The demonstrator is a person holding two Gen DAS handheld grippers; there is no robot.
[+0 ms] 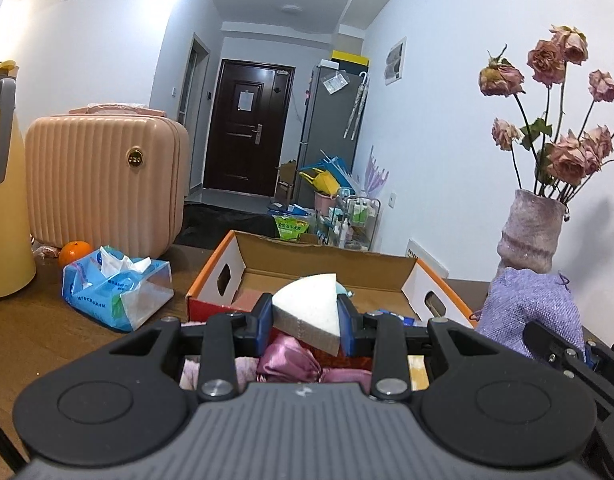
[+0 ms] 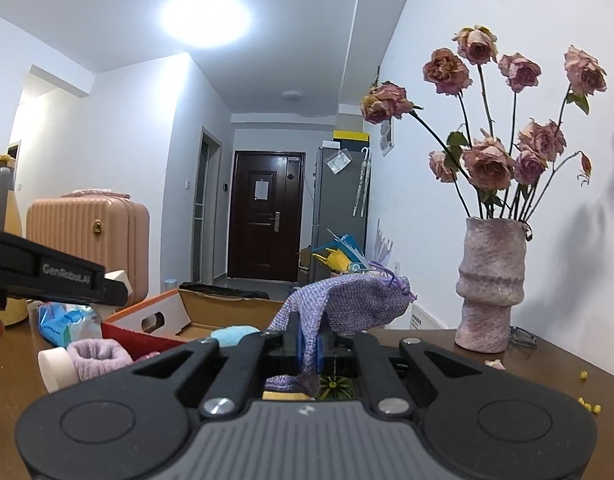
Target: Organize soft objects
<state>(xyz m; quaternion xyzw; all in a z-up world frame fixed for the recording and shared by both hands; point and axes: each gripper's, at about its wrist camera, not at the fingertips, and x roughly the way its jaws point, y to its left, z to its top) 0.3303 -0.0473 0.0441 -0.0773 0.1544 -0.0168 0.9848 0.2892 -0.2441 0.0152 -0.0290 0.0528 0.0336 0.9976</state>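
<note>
Grip: my left gripper (image 1: 306,322) clamps foam wedge (image 1: 307,308) over cardboard box (image 1: 327,260) near table's far edge | right gripper (image 2: 308,344) pinches lilac pouch (image 2: 347,300) | Risk: dangling pouch may snag vase (image 2: 491,284).

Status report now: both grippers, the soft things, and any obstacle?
Left gripper shut on white foam wedge, above cardboard box. Right gripper shut on purple knit pouch. Vase close beside on the right.
</note>
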